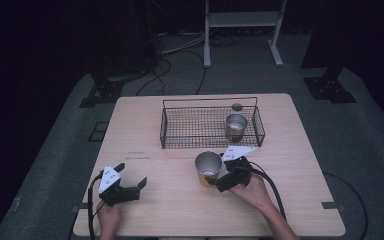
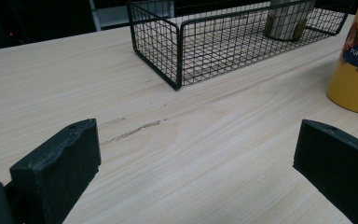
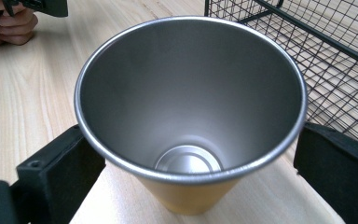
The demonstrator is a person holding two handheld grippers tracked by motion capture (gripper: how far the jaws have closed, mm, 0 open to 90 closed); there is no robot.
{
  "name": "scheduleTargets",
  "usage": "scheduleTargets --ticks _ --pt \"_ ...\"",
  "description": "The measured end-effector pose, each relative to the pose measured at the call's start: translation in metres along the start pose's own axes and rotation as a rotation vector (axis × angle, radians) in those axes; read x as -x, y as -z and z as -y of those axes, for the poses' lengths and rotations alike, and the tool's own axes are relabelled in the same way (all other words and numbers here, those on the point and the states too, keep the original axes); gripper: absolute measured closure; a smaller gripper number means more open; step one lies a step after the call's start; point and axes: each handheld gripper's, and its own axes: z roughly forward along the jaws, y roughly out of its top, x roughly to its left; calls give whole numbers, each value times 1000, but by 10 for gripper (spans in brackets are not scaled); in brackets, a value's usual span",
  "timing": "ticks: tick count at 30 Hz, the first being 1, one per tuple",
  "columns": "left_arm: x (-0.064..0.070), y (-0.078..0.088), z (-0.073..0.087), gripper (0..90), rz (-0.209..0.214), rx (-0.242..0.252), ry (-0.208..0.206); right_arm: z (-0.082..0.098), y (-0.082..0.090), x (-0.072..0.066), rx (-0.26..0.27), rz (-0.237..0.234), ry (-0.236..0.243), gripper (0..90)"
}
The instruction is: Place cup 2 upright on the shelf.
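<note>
In the lower left of the high view, the left gripper rested on the wooden table, its jaws spread apart with nothing between them. Just right of centre stood the yellow cup, upright on the table, its steel inside showing. The right gripper sat against the cup's right side; in the right gripper view the jaws flanked the cup, one on each side, wide apart and not clamped. Above, in the upper middle, the wire basket held a second metal cup near its right end.
</note>
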Motion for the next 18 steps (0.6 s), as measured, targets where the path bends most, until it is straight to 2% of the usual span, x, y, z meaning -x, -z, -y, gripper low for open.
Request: scheduleTargets --ticks 15,18 --pt "0 0 0 0 0 1 1 -4 -10 0 7 -11 3 14" --pt "0 0 0 0 0 1 0 -4 -8 0 12 -20 4 49"
